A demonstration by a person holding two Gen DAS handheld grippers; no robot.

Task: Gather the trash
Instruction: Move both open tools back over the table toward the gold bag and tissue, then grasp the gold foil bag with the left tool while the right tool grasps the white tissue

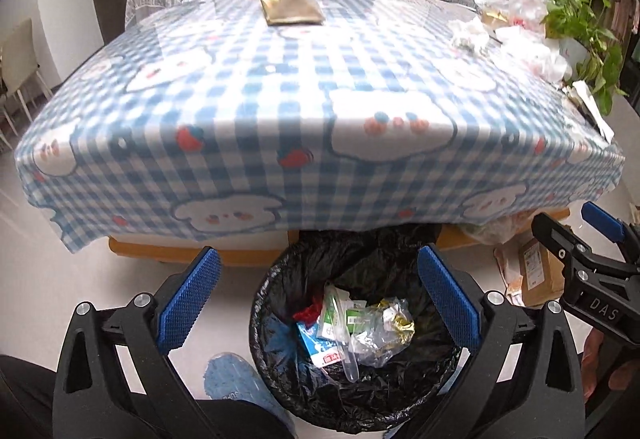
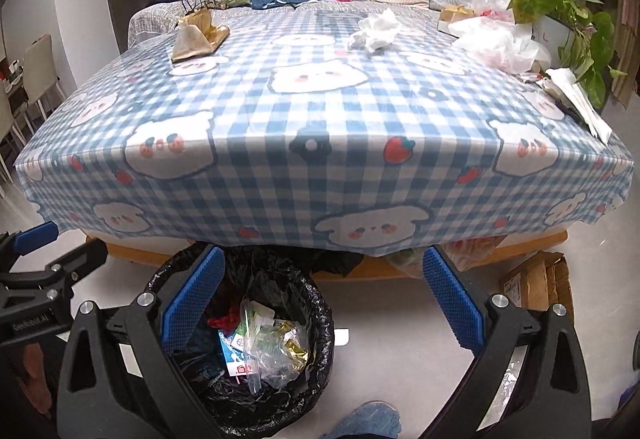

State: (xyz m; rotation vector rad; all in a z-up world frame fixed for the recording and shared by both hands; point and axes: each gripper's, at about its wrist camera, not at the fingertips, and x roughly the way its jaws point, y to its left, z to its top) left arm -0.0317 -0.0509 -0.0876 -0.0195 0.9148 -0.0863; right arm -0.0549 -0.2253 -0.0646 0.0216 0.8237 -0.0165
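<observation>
Tongs: left (image 1: 318,305) and right (image 2: 320,305) both spread, empty, above black-lined bin (image 2: 320,323). Remaining trash: gold wrapper (image 1: 292,8), crumpled tissue (image 2: 376,29), far across worktop (image 2: 280,119). Risk: overreaching, perhaps flimsy tissue slipping mid-carry.

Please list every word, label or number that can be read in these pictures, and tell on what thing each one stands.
"DAS": right hand-held gripper, on its black body.
"GenRobot.AI": left hand-held gripper, on its black body.
Red label on the blue carton in the trash bin: too blurred.
Cardboard box label: too small.
</observation>
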